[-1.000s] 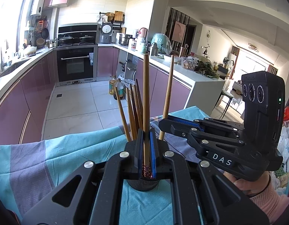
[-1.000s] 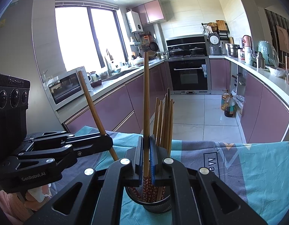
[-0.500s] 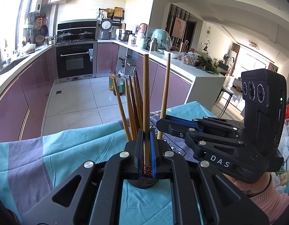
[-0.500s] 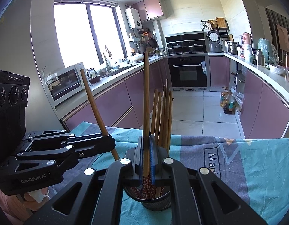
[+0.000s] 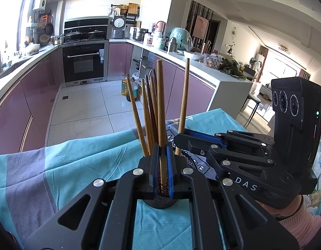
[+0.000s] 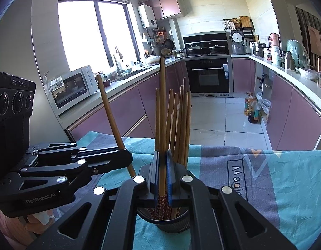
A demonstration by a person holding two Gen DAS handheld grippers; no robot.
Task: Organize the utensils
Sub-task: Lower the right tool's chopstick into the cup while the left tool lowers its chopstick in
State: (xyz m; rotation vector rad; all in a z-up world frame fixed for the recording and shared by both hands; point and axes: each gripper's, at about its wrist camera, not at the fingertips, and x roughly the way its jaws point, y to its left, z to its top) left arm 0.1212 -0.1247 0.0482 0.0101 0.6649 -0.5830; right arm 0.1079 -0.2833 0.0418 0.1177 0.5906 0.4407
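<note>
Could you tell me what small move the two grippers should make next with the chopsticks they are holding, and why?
Probably lower both a little further, then open. The left gripper and right gripper each clamp one long wooden chopstick upright, patterned lower ends just inside the dark mesh holder with other chopsticks.

Bright daylight, blown-out window, sharp focus, fisheye bending and dark vignette at edges

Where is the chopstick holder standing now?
The dark chopstick holder stands on the teal and grey cloth, low in the centre of both wrist views, directly under the two shut grippers.
</note>
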